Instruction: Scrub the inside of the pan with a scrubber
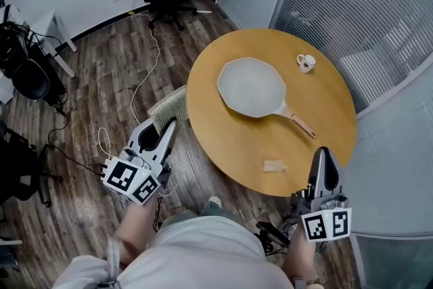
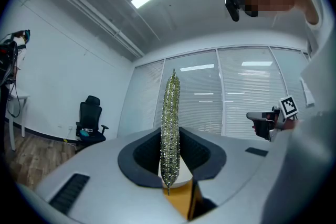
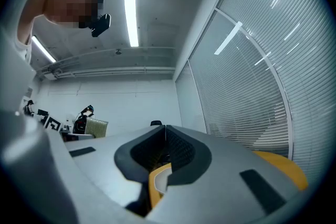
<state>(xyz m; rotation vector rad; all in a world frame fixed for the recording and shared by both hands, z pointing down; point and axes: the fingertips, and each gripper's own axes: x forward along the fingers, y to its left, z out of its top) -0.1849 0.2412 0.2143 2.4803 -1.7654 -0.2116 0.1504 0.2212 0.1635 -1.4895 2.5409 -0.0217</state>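
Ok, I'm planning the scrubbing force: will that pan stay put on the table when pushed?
Probably not firmly: the pan sits loose on the smooth round table, so it may slide. Nothing holds its handle, and the right gripper is shut and empty, so it could pivot.

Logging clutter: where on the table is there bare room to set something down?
Bare wood on the table at its left, between rim and pan, and right of the pan's handle. Tighter between pan and mug at the far side, and around the small tan piece near the front edge.
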